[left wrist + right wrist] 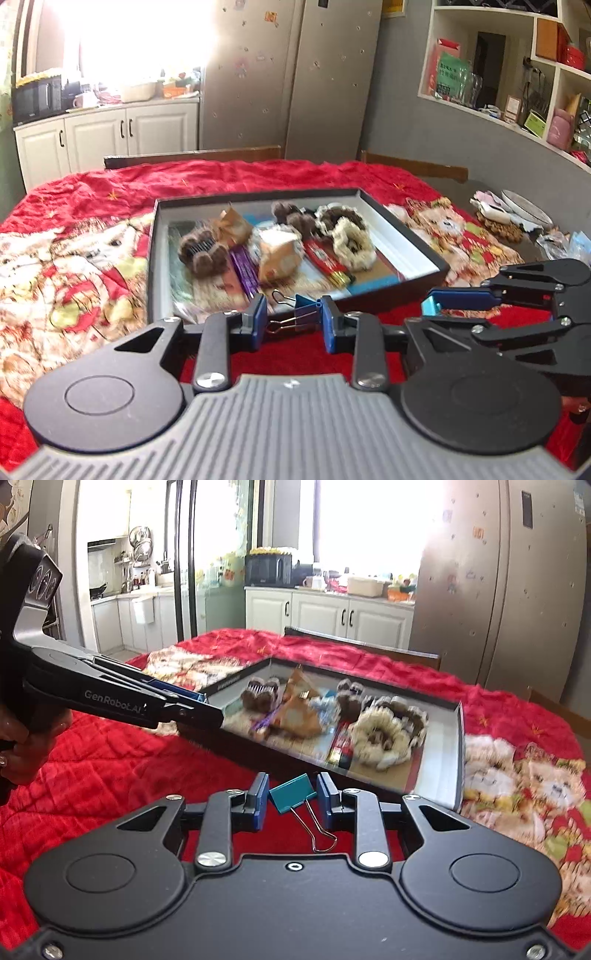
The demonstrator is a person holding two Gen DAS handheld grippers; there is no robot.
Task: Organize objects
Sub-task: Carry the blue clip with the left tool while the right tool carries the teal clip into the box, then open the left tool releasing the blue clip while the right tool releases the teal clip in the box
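Here, we hover both spread grippers, left (294,319) and right (291,800), around binder clips (293,798), seemingly bound for the box (424,254).

Both grippers are hovering low and level, side by side. The left gripper (295,319) and right gripper (291,801) are gaping partly open.

A teal binder clip (292,797) lies on a red bear-patterned cloth (110,775) by blue-padded fingers (258,805).
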